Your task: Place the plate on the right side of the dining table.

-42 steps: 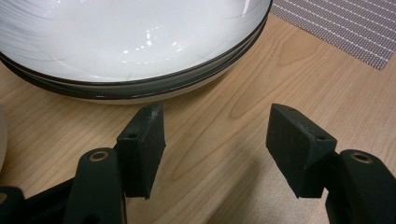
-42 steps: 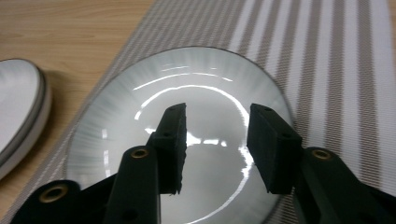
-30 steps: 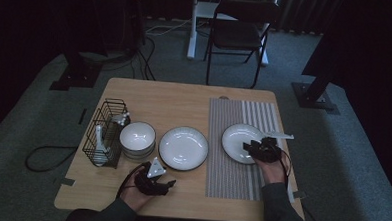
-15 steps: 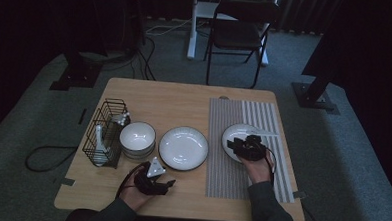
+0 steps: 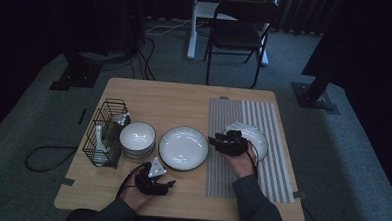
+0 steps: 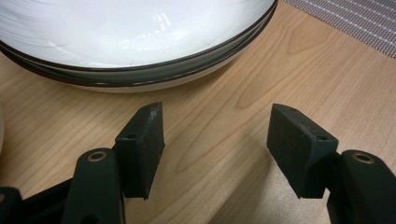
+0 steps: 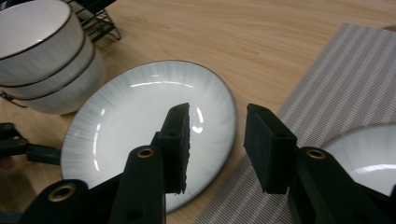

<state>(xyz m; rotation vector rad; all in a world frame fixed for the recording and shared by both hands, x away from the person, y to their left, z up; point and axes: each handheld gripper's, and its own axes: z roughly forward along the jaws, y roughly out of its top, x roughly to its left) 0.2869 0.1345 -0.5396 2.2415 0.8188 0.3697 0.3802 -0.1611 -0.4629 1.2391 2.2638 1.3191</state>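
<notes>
Hovering empty over the stacked plates, the right gripper has just been closing its jaws, a gap remaining. The left gripper rests open on the table.

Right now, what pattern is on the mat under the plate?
Thin grey and white stripes on the mat, clearest in the right gripper view.

Two black jaws rising from the bottom of the frame, the left gripper standing wide open with bare table between the pads. Nothing held or touched. Stacked white plates with dark rims across the upper left and centre, probably two, one nested in the other. Striped grey placemat cutting the upper right corner. Light wood grain running everywhere else, faint jaw shadows at the lower centre.
</notes>
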